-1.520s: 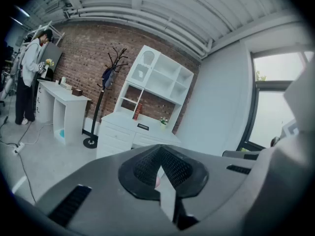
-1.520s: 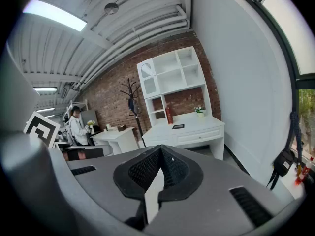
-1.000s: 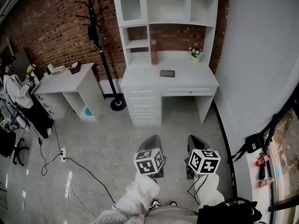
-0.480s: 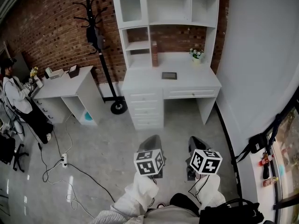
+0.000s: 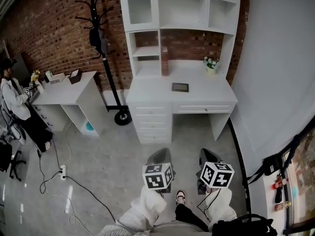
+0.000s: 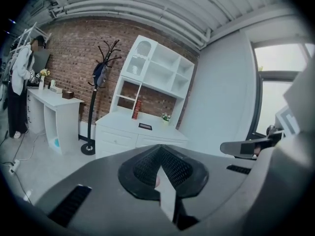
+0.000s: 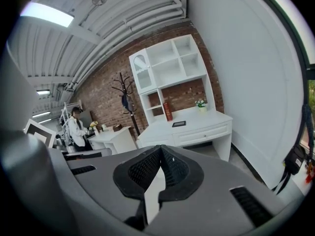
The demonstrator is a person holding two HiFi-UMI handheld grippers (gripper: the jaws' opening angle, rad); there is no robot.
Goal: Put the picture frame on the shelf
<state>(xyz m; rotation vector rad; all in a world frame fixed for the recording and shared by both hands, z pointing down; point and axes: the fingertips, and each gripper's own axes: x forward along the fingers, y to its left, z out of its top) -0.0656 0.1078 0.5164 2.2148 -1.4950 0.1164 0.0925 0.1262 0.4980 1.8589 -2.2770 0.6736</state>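
— While the left claw [image 6: 158,156] and the right claw [image 7: 160,154] hung low over the floor [image 5: 108,156], where did the picture frame [image 5: 180,87] lie?
— Flat on the white desk [image 5: 206,95], at twelve o'clock from both claws and well apart from them, below the shelf unit [image 5: 182,14].
— What stood near it?
— A reddish book [image 5: 165,61] was upright at its eleven o'clock, and a small flower pot [image 5: 211,64] sat at its one o'clock.
— And the claws themselves?
— Each was pressed together, pad against pad.
— Anyone else?
— A person [image 5: 15,100] stood at nine o'clock, beside a second desk [image 5: 66,90].
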